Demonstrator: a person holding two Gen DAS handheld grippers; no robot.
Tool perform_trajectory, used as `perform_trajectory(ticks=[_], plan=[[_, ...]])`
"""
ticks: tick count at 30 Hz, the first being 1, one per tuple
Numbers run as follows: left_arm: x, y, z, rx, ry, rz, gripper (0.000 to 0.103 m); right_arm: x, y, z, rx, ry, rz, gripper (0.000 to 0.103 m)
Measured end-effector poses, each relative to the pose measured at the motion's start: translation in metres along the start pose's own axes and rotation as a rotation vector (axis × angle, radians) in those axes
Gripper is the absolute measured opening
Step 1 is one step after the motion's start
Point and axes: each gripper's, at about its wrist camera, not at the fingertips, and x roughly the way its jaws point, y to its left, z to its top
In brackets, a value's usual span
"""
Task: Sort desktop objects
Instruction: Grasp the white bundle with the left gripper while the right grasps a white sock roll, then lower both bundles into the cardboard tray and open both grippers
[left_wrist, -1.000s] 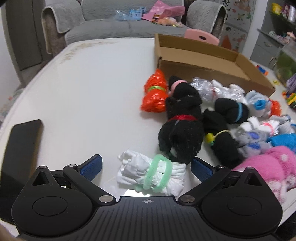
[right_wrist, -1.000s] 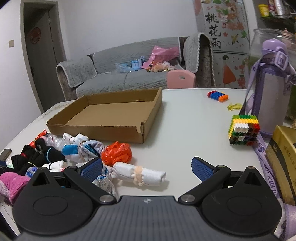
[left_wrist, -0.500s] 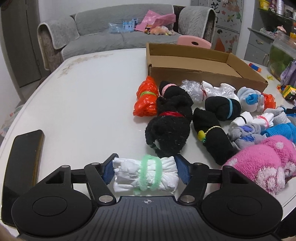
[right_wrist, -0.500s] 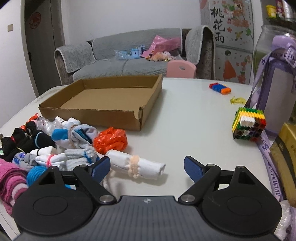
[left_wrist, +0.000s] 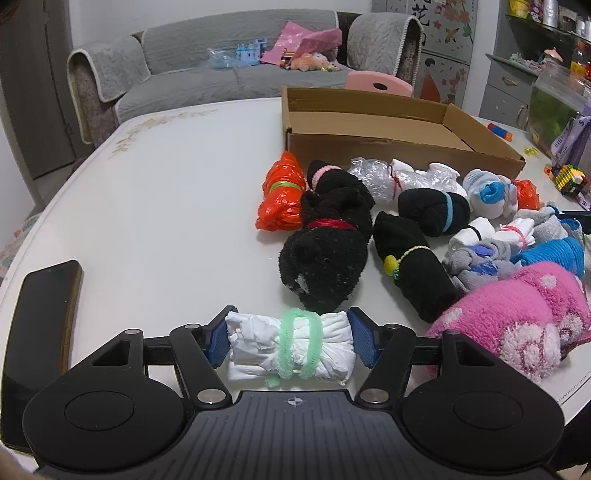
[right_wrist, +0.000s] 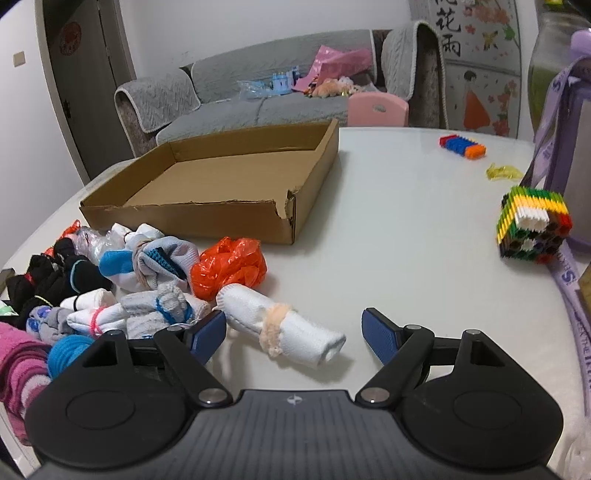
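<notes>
While the left tool (left_wrist: 291, 340) pinches a white bundle (left_wrist: 258, 347) tied with a green band (left_wrist: 299, 343), both blue pads pressing its ends, that bundle sits at the near edge of the counter (left_wrist: 177, 206). The right tool (right_wrist: 293, 334) is closing, its jaws spread around a white sock roll (right_wrist: 295, 332) with a peach band; the left pad is just beside the roll, the right pad apart. A heap of socks (right_wrist: 147, 273) lies beside it, with a cardboard box (right_wrist: 184, 218) behind. A dark phone (left_wrist: 40, 325) lies left.
</notes>
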Motion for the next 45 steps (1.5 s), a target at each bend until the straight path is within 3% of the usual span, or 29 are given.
perform_trajectory(ticks=[3,5,8,10,21,30,38,45], plan=[[0.000,0.000,0.000,-0.001,0.001,-0.002,0.069,-0.001,0.002,0.000,-0.004,-0.007,-0.006,0.067],[0.000,0.001,0.000,-0.005,0.003,-0.004,0.069,-0.002,0.004,-0.001,-0.011,-0.011,0.003,0.046],[-0.001,0.001,0.001,-0.015,0.007,-0.005,0.069,-0.002,0.007,-0.001,-0.026,-0.009,0.005,0.029],[-0.001,0.002,0.002,-0.022,0.010,-0.010,0.069,-0.003,0.006,-0.001,-0.024,-0.007,0.009,0.022],[-0.030,0.002,0.017,-0.026,-0.061,-0.010,0.068,-0.021,-0.004,0.002,0.047,-0.093,0.029,0.022],[-0.062,-0.010,0.068,0.015,-0.150,0.018,0.068,-0.053,-0.003,0.024,0.102,-0.228,0.105,0.022],[-0.048,-0.035,0.122,0.029,-0.197,-0.020,0.068,-0.069,0.029,0.068,0.032,-0.312,0.186,0.022],[-0.015,-0.053,0.161,0.034,-0.235,-0.066,0.068,-0.055,0.042,0.109,-0.024,-0.357,0.226,0.023]])
